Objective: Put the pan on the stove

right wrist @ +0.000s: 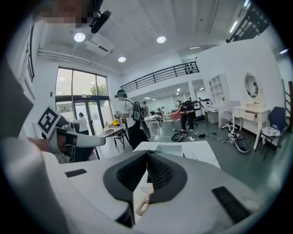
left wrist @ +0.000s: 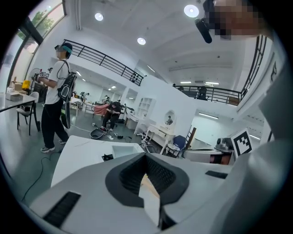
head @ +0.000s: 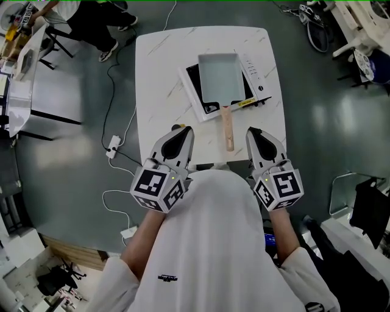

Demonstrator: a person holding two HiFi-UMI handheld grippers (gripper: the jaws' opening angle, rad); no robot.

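Note:
A rectangular grey pan (head: pixel 219 76) sits on the black-topped stove (head: pixel 256 72) at the far half of the white table (head: pixel 157 91). Its wooden handle (head: pixel 228 129) points back toward me. My left gripper (head: pixel 184 131) hovers over the table's near edge, left of the handle, jaws shut and empty. To the handle's right, my right gripper (head: pixel 251 131) is also shut, with nothing in it and a gap to the handle. The left gripper view shows the shut left gripper (left wrist: pixel 145 156) with the pan (left wrist: pixel 126 149) beyond. Past the closed right gripper (right wrist: pixel 147 153), the right gripper view shows the pan (right wrist: pixel 169 148) and handle (right wrist: pixel 143 205).
A power strip (head: pixel 113 145) and cables lie on the floor left of the table. A person (head: pixel 91 18) sits at the back left beside a desk (head: pixel 18 91). Another person (left wrist: pixel 55 96) stands beyond the table. White furniture (head: pixel 359 30) fills the back right.

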